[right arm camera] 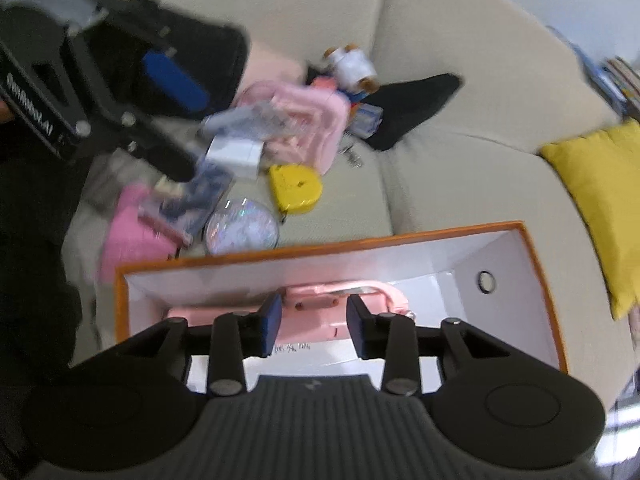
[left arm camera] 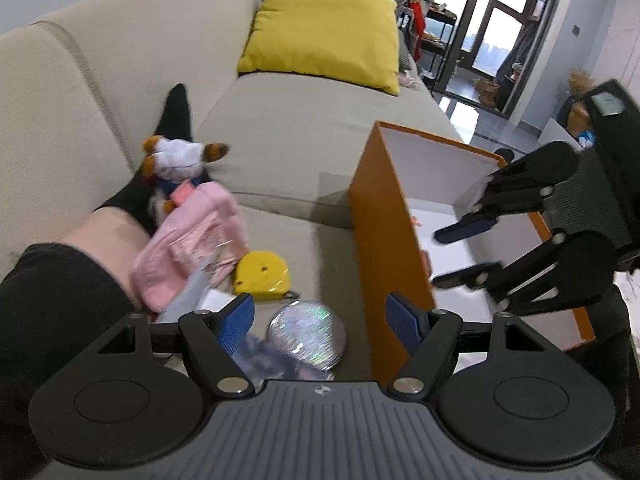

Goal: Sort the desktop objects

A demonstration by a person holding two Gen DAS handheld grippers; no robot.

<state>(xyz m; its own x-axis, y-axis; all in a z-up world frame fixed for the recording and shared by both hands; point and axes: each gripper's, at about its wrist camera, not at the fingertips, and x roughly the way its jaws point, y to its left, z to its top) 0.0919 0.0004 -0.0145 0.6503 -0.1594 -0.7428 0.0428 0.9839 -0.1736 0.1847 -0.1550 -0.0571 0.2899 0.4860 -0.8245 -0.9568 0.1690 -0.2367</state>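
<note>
Box (right arm camera: 536,264) orange, white inside, holds pink item (right arm camera: 320,300), perhaps case; both tools spread, empty

text: none legible | left gripper (right arm camera: 176,120) side lettering: blurred | box (right arm camera: 536,264) floor handwriting: too small

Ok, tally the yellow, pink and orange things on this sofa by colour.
Yellow: 2, the cushion and the tape measure.
Pink: 3, the bag, the pouch and the case, which lies inside the box.
Orange: 1, the box.
Total: 6.
</note>
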